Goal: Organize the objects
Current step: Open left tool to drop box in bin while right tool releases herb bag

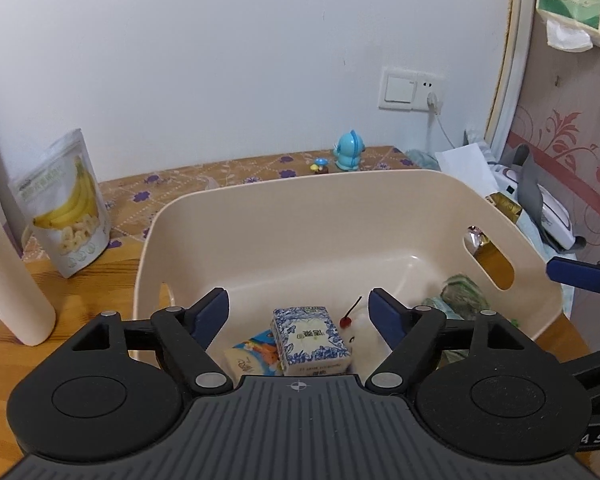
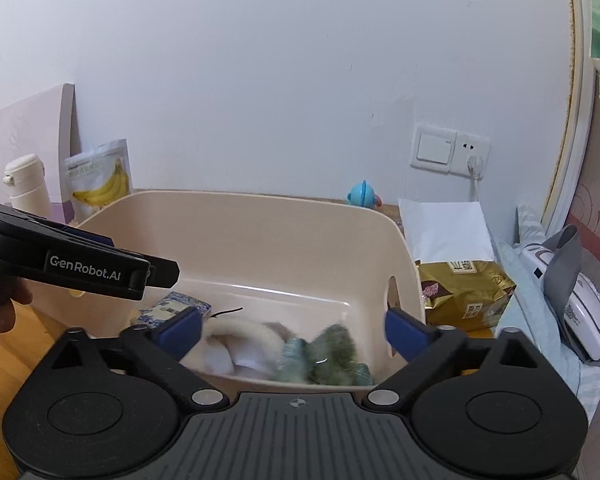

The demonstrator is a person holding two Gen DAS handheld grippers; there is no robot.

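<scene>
Tissue packs lie in the beige bin (image 1: 380, 192) below the left gripper (image 1: 298, 312), whose jaws are spread and empty. The blue-patterned tissue pack (image 1: 310, 338) lies flat, long axis running away from the camera. The right gripper (image 2: 292, 330) is spread wide, empty, above a blurred green plush (image 2: 332, 354).

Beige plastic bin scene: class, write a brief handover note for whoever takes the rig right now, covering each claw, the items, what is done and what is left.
Left claw: open, empty, over the beige plastic bin.
Right claw: open, empty, at the bin's near edge.
In the bin: blue-and-white tissue pack, colourful cartoon pack, white fluffy item with red cherry, blurred green bundle.
Still outside: banana snack pouch, gold foil bag, blue toy figure.
</scene>
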